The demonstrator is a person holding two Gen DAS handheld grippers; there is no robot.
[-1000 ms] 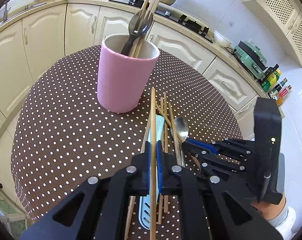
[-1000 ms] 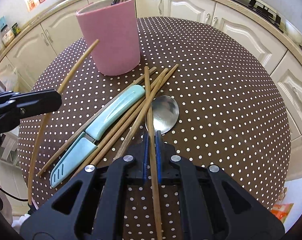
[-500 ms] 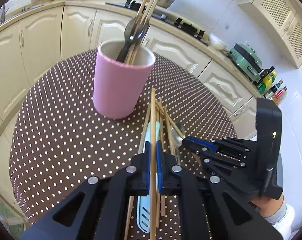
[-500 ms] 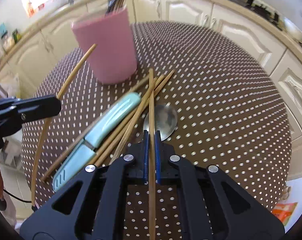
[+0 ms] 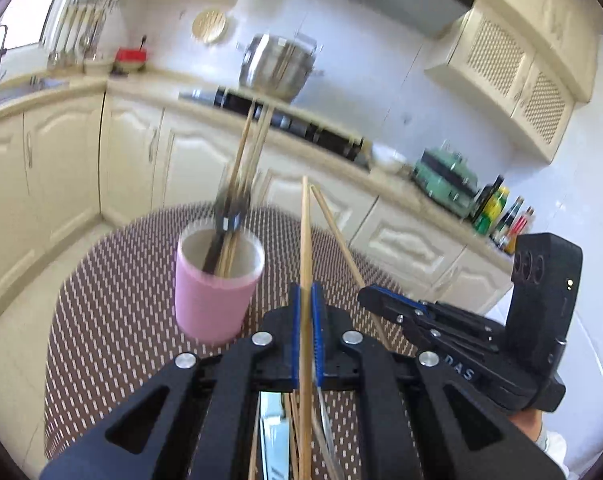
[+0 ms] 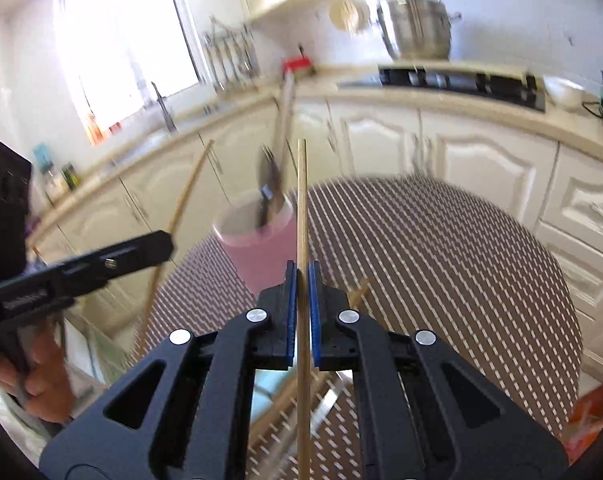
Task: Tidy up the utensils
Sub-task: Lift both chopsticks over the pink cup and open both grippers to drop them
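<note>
my left tool (image 5: 306, 308) and right tool (image 6: 300, 292) each pinched one chopstick (image 5: 305, 240), long axes pointing to 12 o'clock; the pink cup (image 5: 217, 284) stood on the tabletop (image 5: 113, 312) at 11 o'clock, nearer the left.

Each wrist camera looks forward along its fingers, raised close above the brown dotted table (image 5: 113, 320); both share the pink cylindrical holder (image 5: 215, 296) (image 6: 257, 248) and cream kitchen cabinets (image 5: 61, 152) (image 6: 481, 152).

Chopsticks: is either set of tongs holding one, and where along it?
Yes, both. Left tongs and right tongs each pinch one chopstick around mid-length.
</note>
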